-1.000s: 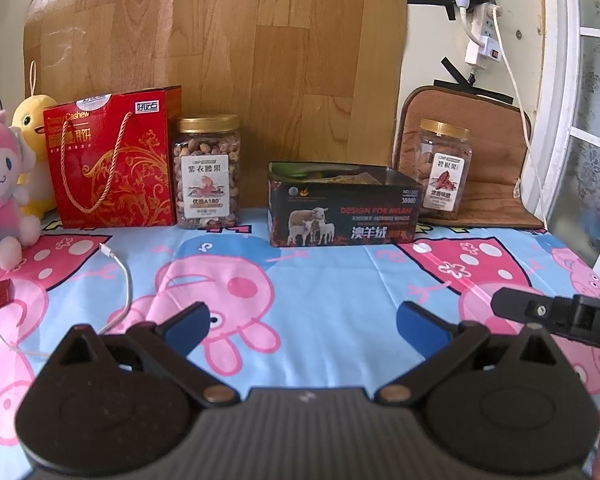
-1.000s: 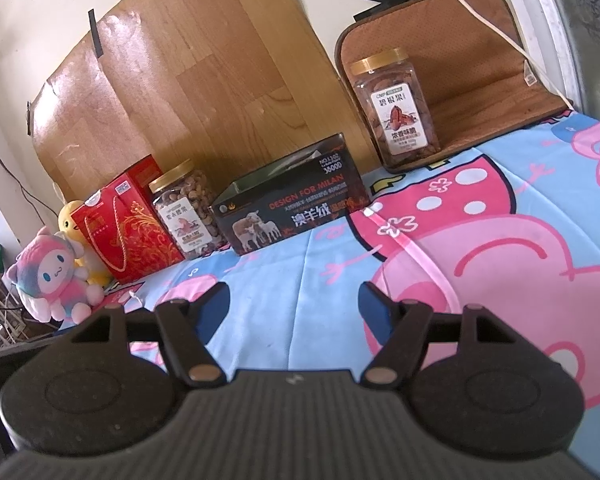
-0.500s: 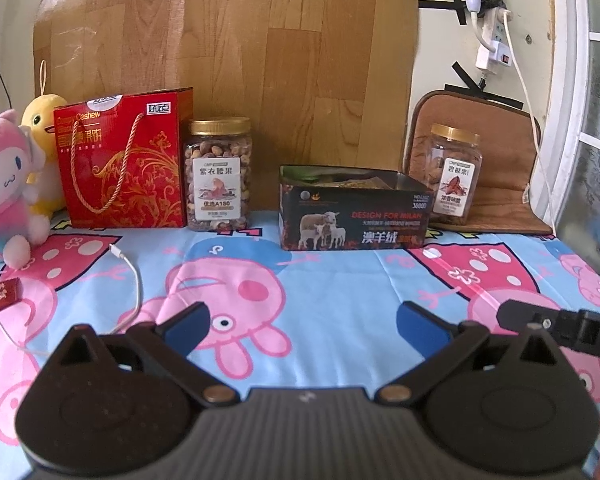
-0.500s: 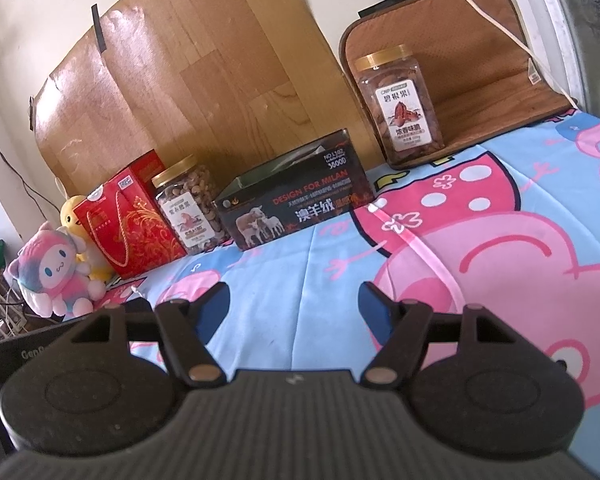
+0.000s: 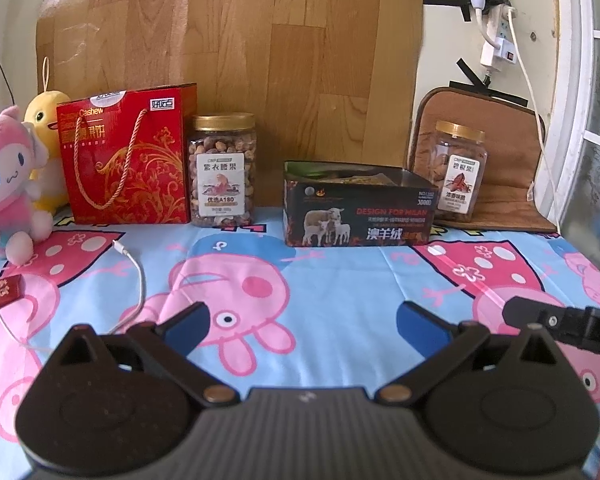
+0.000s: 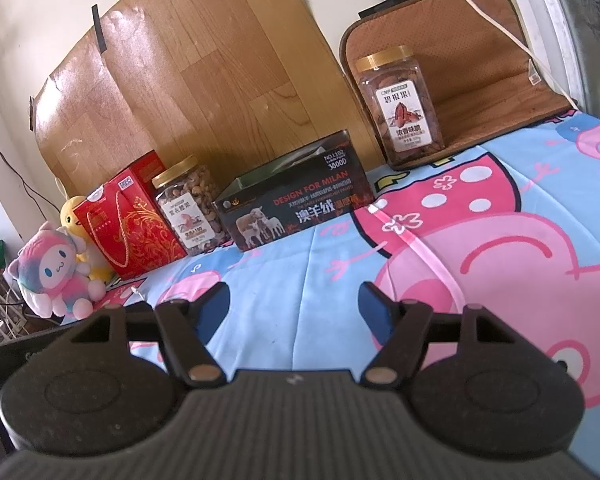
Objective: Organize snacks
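Both claws hang spread and empty over the cartoon-pig sheet [image 5: 340, 288]. The left claw [image 5: 302, 322] and the right claw [image 6: 294, 306] each pinch nothing, their blue pads clear of the cloth.

Beyond them, along the wooden board [image 5: 236, 40], stands a row. The dark open box [image 5: 358, 210] printed with sheep lies with its long side across the view, opening upward. Left of it the cashew jar [image 5: 223, 170] stands upright, gold lid on top, just beside the red gift bag [image 5: 128, 156]. The pecan jar [image 6: 400, 106] stands upright on a brown mat [image 6: 488, 92], right of the box.

Against the frame half a second back, the claws have kept the same spread and the row has not moved.
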`<action>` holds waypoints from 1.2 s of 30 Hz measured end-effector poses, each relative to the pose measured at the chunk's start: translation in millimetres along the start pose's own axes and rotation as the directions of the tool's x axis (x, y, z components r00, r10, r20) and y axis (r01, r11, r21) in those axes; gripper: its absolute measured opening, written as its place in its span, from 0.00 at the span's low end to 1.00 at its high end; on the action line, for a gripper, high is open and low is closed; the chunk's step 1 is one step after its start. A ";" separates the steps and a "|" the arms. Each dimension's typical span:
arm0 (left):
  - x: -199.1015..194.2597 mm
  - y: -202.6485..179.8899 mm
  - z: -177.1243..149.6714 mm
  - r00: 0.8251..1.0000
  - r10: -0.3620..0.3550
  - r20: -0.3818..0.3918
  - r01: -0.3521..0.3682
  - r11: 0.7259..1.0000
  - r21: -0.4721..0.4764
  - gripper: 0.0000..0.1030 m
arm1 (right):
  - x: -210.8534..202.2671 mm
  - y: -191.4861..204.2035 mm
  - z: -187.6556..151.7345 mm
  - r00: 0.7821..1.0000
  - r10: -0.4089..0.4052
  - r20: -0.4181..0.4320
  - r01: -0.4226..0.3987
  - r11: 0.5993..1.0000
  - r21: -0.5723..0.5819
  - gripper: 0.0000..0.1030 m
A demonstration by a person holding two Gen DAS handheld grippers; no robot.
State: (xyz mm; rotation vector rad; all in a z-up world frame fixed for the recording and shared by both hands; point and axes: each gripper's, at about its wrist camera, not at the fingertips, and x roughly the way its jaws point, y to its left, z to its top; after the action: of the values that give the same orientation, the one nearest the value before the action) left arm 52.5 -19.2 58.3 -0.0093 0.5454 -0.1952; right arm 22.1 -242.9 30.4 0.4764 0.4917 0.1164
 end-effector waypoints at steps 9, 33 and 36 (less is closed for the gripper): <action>-0.3 -1.2 0.5 1.000 0.018 0.006 -0.018 1.000 0.005 1.00 | 0.2 3.8 -4.6 1.000 0.009 -0.013 -0.009 1.000 -0.012 0.71; -3.2 -0.5 -0.2 0.999 0.033 0.028 -0.034 0.999 0.015 1.00 | 1.4 5.8 -6.6 1.000 0.012 -0.021 -0.012 1.000 -0.016 0.71; -2.5 -1.7 -0.5 0.999 0.039 0.027 -0.040 0.999 0.025 1.00 | 1.4 5.3 -6.6 1.000 0.012 -0.021 -0.012 1.000 -0.015 0.71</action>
State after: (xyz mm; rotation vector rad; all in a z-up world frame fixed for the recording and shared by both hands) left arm 49.9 -20.5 59.3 0.0241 0.5157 -0.1631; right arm 20.2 -235.2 27.2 0.4633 0.5078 0.1365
